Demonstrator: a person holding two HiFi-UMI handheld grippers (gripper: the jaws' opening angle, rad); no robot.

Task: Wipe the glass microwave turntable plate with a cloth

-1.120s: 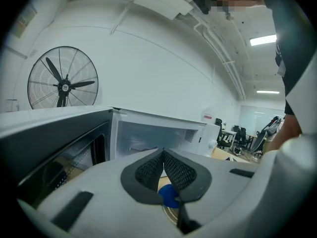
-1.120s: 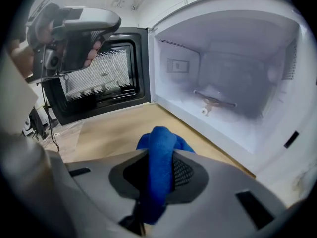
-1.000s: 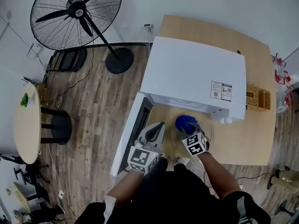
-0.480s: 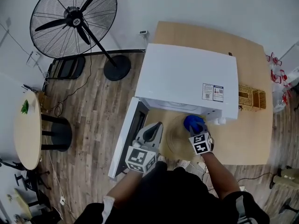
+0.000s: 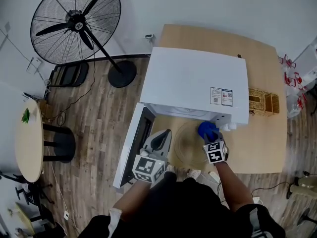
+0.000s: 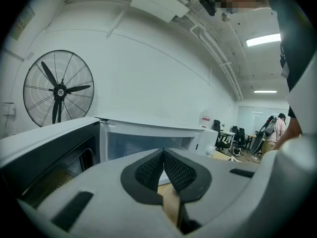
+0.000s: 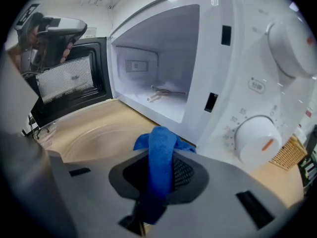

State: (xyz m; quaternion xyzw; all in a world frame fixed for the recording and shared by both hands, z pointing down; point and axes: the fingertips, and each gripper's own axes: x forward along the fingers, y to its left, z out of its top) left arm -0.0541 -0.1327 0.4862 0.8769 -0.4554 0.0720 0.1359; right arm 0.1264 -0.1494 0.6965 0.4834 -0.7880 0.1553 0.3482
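Rightward over the last second went the right tool [image 5: 209,137], clamped on the blue cloth [image 5: 208,130], now at the glass plate's [image 5: 187,144] far-right rim; the rest of the plate lies to its left on the tabletop [image 5: 257,148], toward the closed, empty left tool [image 5: 161,140]

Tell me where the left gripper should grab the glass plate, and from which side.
Probably the rim of the glass plate, at its left edge, coming from the left: it lies flat on the table, and the right gripper holds the cloth at its right side. Open the shut left gripper first.
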